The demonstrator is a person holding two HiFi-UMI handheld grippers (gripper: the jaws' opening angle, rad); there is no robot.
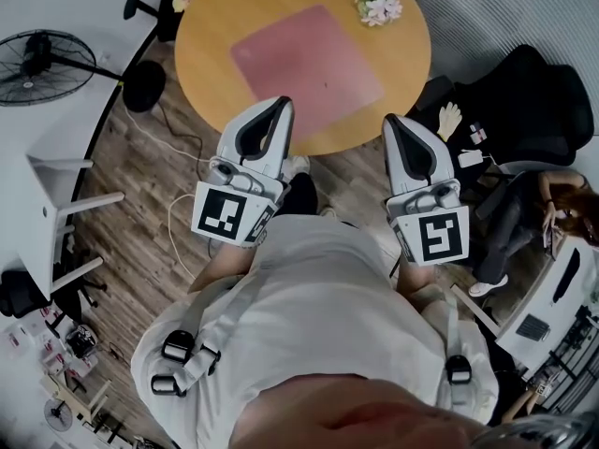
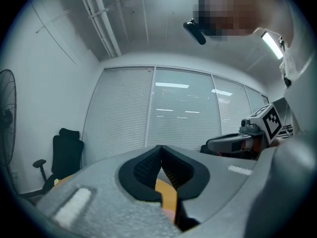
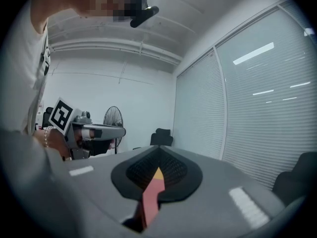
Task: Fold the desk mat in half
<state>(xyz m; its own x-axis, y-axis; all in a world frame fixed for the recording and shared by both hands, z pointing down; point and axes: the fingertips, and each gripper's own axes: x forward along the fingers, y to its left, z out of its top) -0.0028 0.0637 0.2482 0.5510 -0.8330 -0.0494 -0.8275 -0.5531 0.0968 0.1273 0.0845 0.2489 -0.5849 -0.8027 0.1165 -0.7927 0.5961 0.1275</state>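
The pink desk mat (image 1: 309, 68) lies flat and unfolded about the middle of the round wooden tabletop (image 1: 211, 36), turned askew so that one corner points toward the near edge. A bunch of flowers (image 1: 377, 0) sits at the far right edge. The left gripper (image 1: 279, 108) and the right gripper (image 1: 393, 124) are held up in the air at the tabletop's near edge, side by side and apart, each with its jaws pressed together on nothing.
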